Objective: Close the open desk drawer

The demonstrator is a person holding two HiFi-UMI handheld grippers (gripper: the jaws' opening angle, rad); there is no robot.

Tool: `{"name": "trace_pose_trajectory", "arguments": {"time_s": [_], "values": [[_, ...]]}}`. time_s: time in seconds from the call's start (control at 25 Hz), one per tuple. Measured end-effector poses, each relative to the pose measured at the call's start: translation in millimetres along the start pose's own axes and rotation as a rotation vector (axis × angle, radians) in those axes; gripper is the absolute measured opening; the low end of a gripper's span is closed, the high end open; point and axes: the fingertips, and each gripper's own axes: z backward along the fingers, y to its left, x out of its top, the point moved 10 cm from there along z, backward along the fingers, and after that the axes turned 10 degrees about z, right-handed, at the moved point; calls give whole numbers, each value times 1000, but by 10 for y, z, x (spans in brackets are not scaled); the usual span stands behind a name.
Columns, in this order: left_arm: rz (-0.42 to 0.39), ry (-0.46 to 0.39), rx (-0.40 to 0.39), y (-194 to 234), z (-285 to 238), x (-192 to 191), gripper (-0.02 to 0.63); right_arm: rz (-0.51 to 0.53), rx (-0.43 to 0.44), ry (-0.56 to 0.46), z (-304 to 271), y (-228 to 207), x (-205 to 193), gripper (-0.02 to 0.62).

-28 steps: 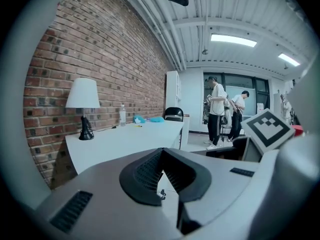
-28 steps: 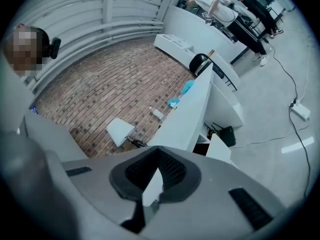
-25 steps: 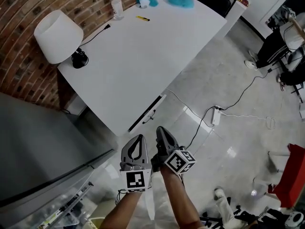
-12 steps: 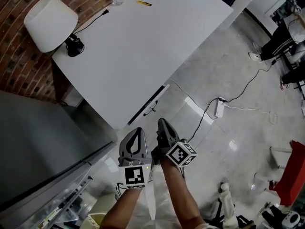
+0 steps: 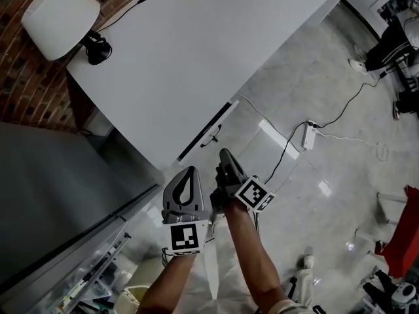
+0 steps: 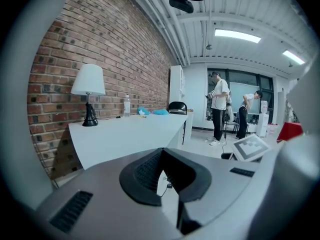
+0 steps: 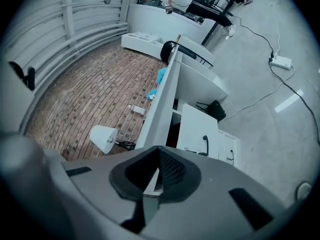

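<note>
Seen from head height, a white lamp [image 5: 59, 17] stands at the far left corner of a white desk [image 5: 196, 51] set against a brick wall. Below the desk's near edge, the left gripper [image 5: 190, 172] hangs in the air, jaws pressed together and holding nothing. Just up and to its right, the open drawer [image 5: 208, 131] juts out from the desk's edge, its dark handle [image 5: 211, 138] facing outward. The right gripper [image 5: 224, 154], also closed and empty, points at the drawer front, near but not touching. Closing it well probably means setting the closed jaws flat beside the handle and pushing straight in, so the drawer doesn't skew.
</note>
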Motion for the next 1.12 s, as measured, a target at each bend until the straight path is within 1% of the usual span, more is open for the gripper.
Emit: {"name": "trace_pose_trajectory", "arguments": {"time_s": [0.16, 0.28, 0.44, 0.56, 0.68, 0.76, 0.88, 1.12], "values": [[6, 11, -2, 39, -39, -70, 8, -37, 20, 39, -108, -115, -93, 2], [2, 12, -8, 35, -62, -124, 8, -104, 30, 63, -174, -273, -172, 2], [3, 20, -5, 59, -95, -166, 8, -156, 73, 82, -305, -401, -227, 2], [14, 19, 3, 88, -117, -200, 8, -137, 86, 105, -397, -453, -245, 2], [6, 16, 1, 92, -130, -209, 8, -79, 58, 122, -447, -479, -256, 2], [-5, 13, -3, 95, -144, -211, 8, -82, 56, 127, -503, -528, -291, 2], [-3, 18, 0, 123, -156, -234, 8, -105, 81, 144, -589, -592, -377, 2], [-8, 15, 6, 141, -191, -298, 8, -102, 113, 175, -701, -684, -426, 2]]}}
